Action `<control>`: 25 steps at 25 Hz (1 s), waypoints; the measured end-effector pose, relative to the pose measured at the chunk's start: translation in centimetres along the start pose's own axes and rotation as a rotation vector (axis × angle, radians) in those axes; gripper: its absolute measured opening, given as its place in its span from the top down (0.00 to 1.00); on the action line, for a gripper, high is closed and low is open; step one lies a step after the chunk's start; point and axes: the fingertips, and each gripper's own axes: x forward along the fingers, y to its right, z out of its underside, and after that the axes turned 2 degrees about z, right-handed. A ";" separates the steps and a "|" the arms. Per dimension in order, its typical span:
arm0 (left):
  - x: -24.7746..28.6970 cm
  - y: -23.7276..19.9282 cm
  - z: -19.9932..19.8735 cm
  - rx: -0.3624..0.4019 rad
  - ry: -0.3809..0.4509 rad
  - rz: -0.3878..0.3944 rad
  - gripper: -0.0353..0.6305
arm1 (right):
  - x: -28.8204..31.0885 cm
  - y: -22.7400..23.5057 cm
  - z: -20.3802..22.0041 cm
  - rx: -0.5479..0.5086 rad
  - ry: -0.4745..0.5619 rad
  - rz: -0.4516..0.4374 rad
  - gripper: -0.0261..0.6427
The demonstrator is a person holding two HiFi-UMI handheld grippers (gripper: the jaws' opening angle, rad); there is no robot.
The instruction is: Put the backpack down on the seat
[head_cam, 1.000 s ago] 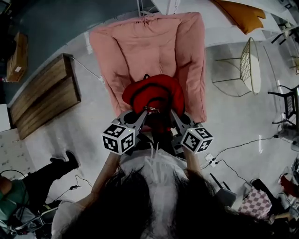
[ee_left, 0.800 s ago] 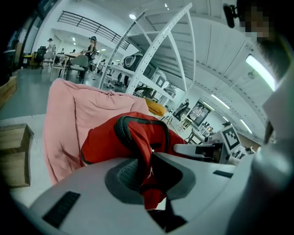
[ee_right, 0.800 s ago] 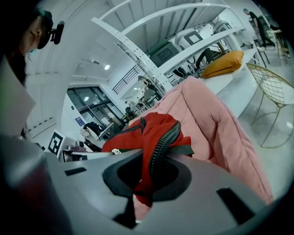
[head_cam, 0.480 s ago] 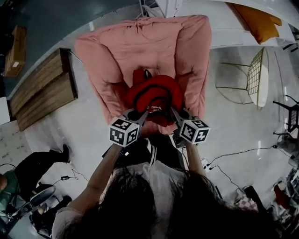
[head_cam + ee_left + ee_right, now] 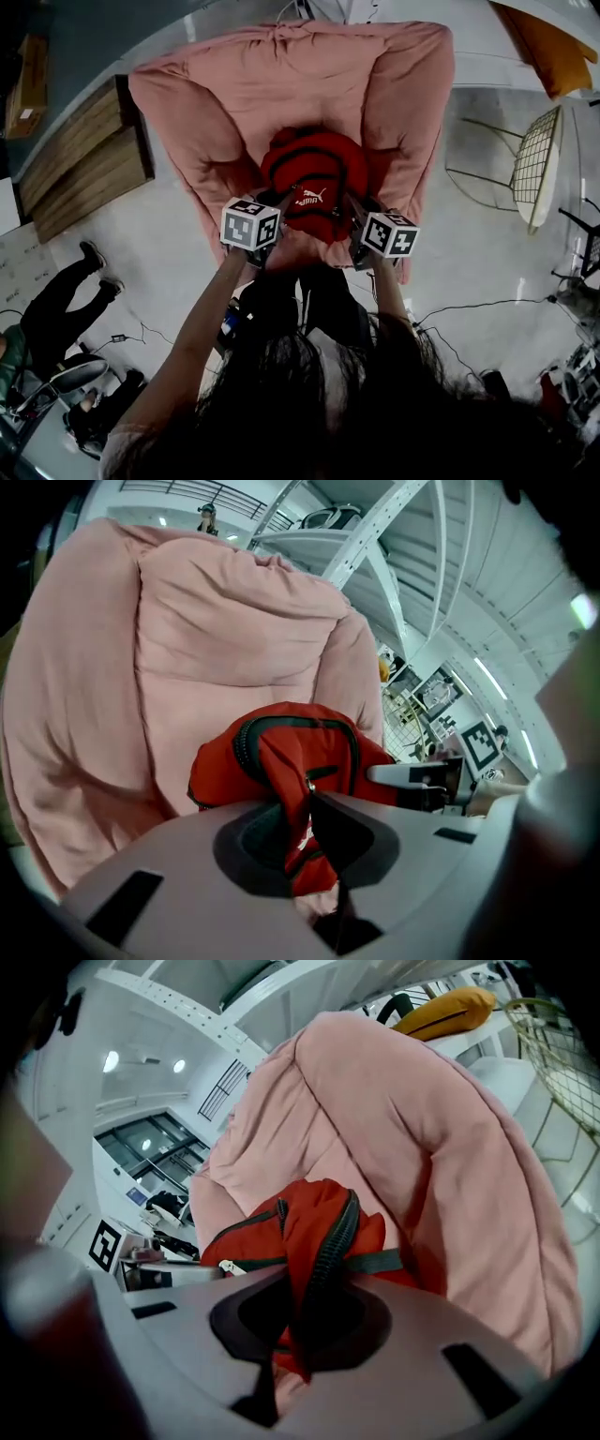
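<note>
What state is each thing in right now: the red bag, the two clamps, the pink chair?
armchair: upright, cushions creased.
left gripper: shut on backpack fabric.
right gripper: shut on backpack fabric.
backpack: held from both sides at the armchair's seat; contact unclear.

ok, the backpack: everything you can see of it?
The backpack is red soft fabric with black zips, a white logo on the front and a dark webbing strap. It is crumpled, over the seat of the pink padded chair, close to its back cushion. The left gripper and right gripper are each shut on a fold of its near edge. Whether its base rests on the seat is hidden.
</note>
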 end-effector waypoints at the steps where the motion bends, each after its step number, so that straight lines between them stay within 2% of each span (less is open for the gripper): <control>1: 0.6 -0.7 0.1 -0.011 -0.009 -0.007 0.85 | 0.6 0.6 0.1 -0.015 -0.011 0.019 0.89; 4: 2.0 -3.3 0.5 -0.010 -0.055 -0.056 0.85 | 2.6 2.7 0.4 -0.063 -0.049 0.077 0.89; 9: 4.0 -7.7 2.4 0.085 -0.191 -0.205 0.85 | 5.0 6.2 2.0 -0.123 -0.120 0.173 0.89; 13: 4.6 -10.3 4.4 0.023 -0.261 -0.278 0.85 | 6.6 7.6 3.8 -0.153 -0.156 0.214 0.89; 15: 5.0 -11.3 5.5 0.017 -0.296 -0.315 0.85 | 7.1 8.2 4.5 -0.158 -0.161 0.223 0.89; 17: 5.6 -12.0 6.3 0.036 -0.300 -0.345 0.85 | 7.4 8.6 4.9 -0.159 -0.162 0.223 0.89; 19: 5.9 -12.1 6.3 0.072 -0.267 -0.354 0.85 | 7.3 8.6 4.8 -0.177 -0.155 0.226 0.89; 21: 5.7 -11.6 6.6 0.076 -0.261 -0.338 0.78 | 6.8 8.2 4.7 -0.219 -0.140 0.234 0.89; 22: 5.5 -11.1 6.9 0.058 -0.268 -0.313 0.68 | 6.4 8.0 4.7 -0.235 -0.134 0.236 0.85; 23: 5.2 -10.6 7.1 0.033 -0.269 -0.281 0.56 | 6.1 7.7 4.7 -0.242 -0.130 0.237 0.75; 25: 4.3 -9.9 7.0 -0.002 -0.231 -0.221 0.51 | 5.2 7.3 5.0 -0.247 -0.121 0.245 0.61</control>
